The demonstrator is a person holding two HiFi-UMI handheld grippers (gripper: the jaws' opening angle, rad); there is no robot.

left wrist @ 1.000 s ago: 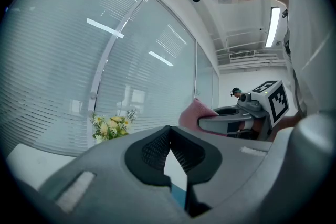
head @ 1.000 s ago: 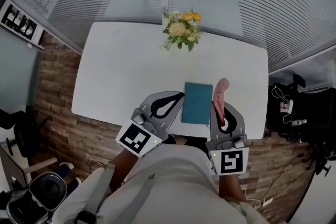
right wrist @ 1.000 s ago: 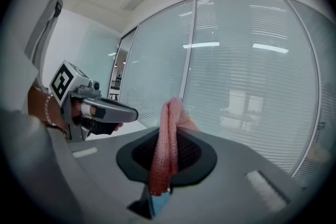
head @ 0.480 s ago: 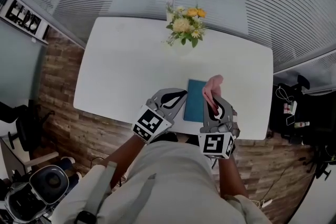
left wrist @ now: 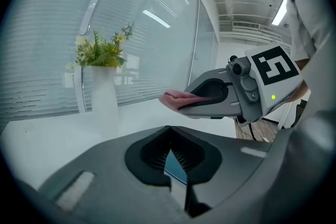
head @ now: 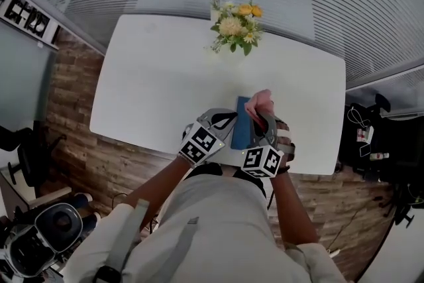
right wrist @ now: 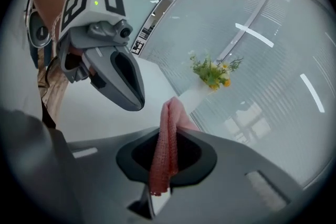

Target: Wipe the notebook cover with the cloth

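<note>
A teal notebook (head: 243, 128) lies flat near the front edge of the white table (head: 159, 83). My right gripper (head: 261, 118) is shut on a pink cloth (head: 260, 103), which sticks out past its tips over the notebook's right part. In the right gripper view the cloth (right wrist: 170, 118) hangs between the jaws of the right gripper (right wrist: 164, 165). My left gripper (head: 228, 118) is shut, its tips at the notebook's left edge. In the left gripper view a strip of the teal cover (left wrist: 176, 168) shows through the shut left gripper (left wrist: 170, 139). Whether it touches the cover cannot be told.
A white vase of yellow and green flowers (head: 236, 26) stands at the table's far edge, behind the notebook. Glass walls with blinds rise past the table. The near table edge runs just under both grippers, with a wooden floor below.
Both grippers have closed in on the notebook. The right one carried the cloth left onto the cover, and the left one moved right to the notebook's left edge.
</note>
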